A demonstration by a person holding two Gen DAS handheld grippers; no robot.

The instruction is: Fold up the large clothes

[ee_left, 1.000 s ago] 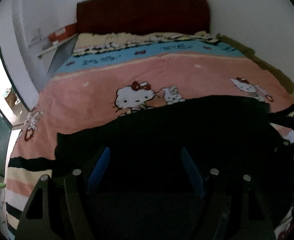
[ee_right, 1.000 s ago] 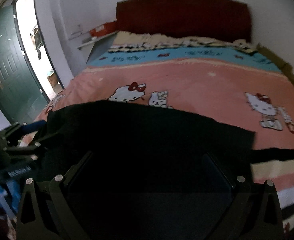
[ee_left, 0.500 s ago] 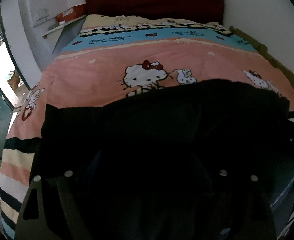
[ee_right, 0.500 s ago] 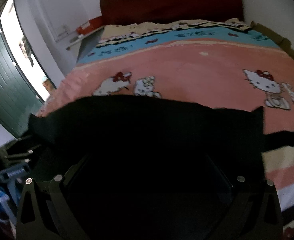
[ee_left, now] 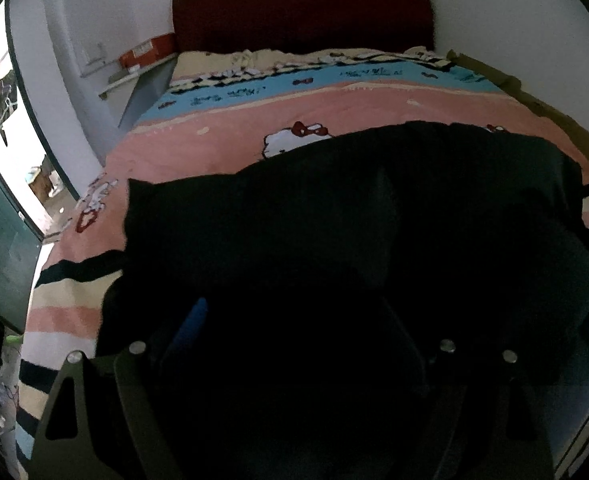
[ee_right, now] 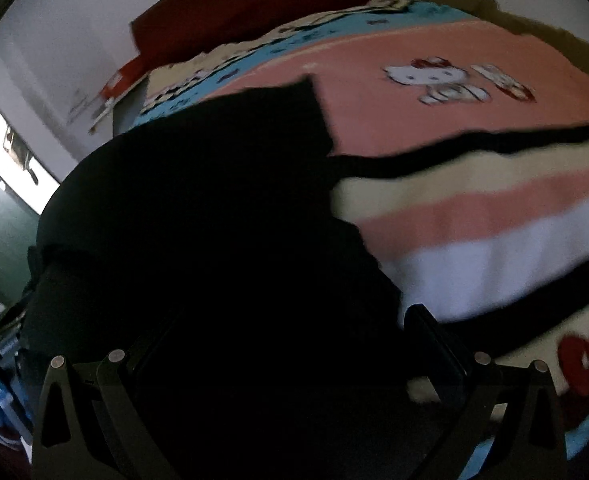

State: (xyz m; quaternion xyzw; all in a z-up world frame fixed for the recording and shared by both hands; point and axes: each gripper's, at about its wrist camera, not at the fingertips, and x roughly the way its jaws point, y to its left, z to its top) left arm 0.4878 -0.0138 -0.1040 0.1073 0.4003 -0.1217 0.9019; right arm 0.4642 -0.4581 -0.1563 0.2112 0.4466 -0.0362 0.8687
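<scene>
Your black garment [ee_left: 334, 220] lies spread across the near half of the bed, a broad dark sheet with a rumpled far edge. Its left corner sticks out sharply over the pink stripe. From your right wrist view the cloth [ee_right: 198, 184] rises to one pointed corner.

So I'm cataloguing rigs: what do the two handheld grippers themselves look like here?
Both have dark, matte bodies with triangular cut-outs and round silver bolt heads. The left gripper shows a blue pad on one of its jaws; the right gripper looks all black. No cables, markings or sleeves are visible.
</scene>
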